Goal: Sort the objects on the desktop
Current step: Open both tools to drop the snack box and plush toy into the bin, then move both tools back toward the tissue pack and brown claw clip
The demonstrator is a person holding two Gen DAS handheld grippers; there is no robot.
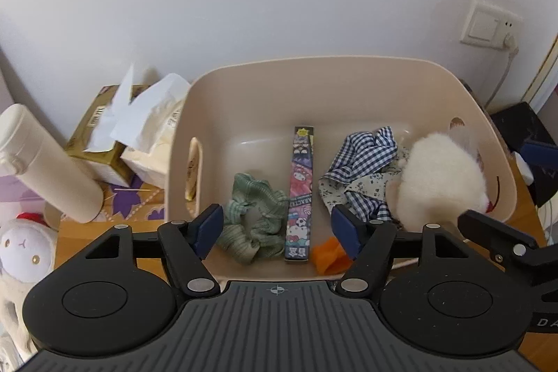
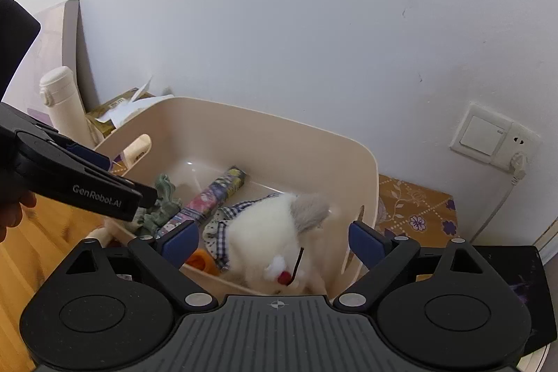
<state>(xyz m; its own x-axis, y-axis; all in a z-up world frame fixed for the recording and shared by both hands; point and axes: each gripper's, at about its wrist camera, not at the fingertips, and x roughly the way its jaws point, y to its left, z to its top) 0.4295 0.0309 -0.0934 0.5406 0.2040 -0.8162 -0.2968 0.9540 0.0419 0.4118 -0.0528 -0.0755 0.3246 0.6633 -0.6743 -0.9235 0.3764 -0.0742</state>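
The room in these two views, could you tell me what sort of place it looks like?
Probably a home desk against a wall: a beige storage bin holding a green scrunchie and a white plush toy, tissue packs beside it, and a wall switch with a socket.

Left tongs (image 1: 277, 229) tip steeply downward, blue pads (image 1: 209, 227) spread wide with nothing pinched between them. Right tongs (image 2: 275, 241) slope down too, jaws gaping even wider and gripping nothing, one blue pad (image 2: 366, 241) off to each side. In the right wrist view the left tongs' black finger reaches in from the left edge, a bare hand (image 2: 12, 215) just showing beneath it at the frame edge.
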